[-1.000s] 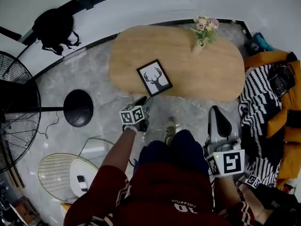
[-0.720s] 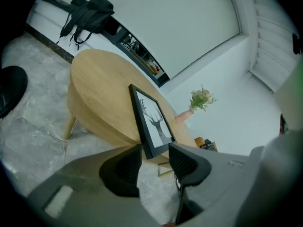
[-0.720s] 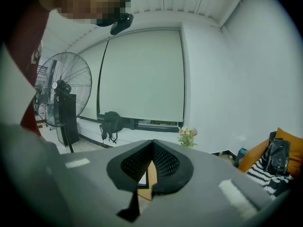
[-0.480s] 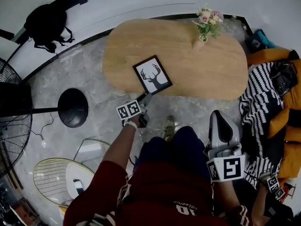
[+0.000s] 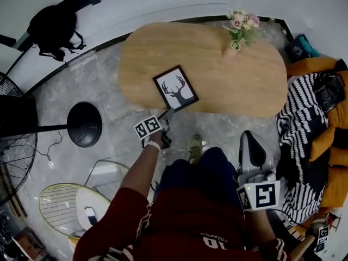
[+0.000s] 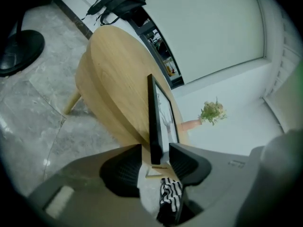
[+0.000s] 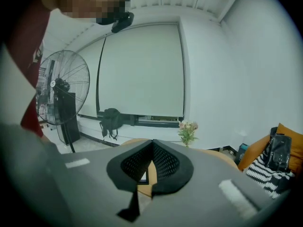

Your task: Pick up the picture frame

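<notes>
The picture frame (image 5: 175, 88) lies flat on the desk (image 5: 228, 80), near its front edge. The left hand-held gripper (image 6: 155, 157) straddles the frame's corner, jaws apart, not touching it. The right hand-held gripper (image 7: 152, 143) is clenched, empty, off the desk.

The picture frame (image 5: 175, 87) lies on the table (image 5: 234, 86), by its near left edge, its corner between the left gripper's (image 5: 168, 113) jaws. The flowers (image 5: 242, 26) stand on the table's far right.
</notes>
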`<state>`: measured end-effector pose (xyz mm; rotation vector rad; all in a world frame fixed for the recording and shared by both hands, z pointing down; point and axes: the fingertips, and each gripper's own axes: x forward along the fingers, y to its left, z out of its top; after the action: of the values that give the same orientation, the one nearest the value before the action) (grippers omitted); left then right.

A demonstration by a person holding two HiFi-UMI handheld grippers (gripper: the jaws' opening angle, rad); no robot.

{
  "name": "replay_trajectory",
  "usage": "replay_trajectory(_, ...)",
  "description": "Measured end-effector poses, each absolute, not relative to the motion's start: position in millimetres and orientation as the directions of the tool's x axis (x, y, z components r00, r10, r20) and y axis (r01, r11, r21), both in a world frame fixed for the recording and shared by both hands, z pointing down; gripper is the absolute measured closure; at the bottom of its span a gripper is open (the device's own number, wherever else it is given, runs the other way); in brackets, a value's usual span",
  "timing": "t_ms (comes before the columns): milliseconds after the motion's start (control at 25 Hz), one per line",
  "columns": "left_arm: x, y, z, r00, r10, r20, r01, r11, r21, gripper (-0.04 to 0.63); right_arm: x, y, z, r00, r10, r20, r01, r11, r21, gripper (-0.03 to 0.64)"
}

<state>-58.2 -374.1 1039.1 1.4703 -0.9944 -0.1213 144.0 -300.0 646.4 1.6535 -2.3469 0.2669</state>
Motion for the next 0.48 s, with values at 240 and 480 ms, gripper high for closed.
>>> replay_trajectory(240,-59,-378,1042,0.598,-0.63,0.495,-0.478,0.216,0.852,0.425,154,-298,649,-0.313,-0.89,0.33,-0.945,0.327,-0.014,0.62)
replay_trajectory(480,-57,-375,1035,0.603,-0.611,0.513,-0.471,0.247,0.847,0.485,156,-296,646,-0.307,-0.882,0.358,-0.947,0.322,-0.018,0.62)
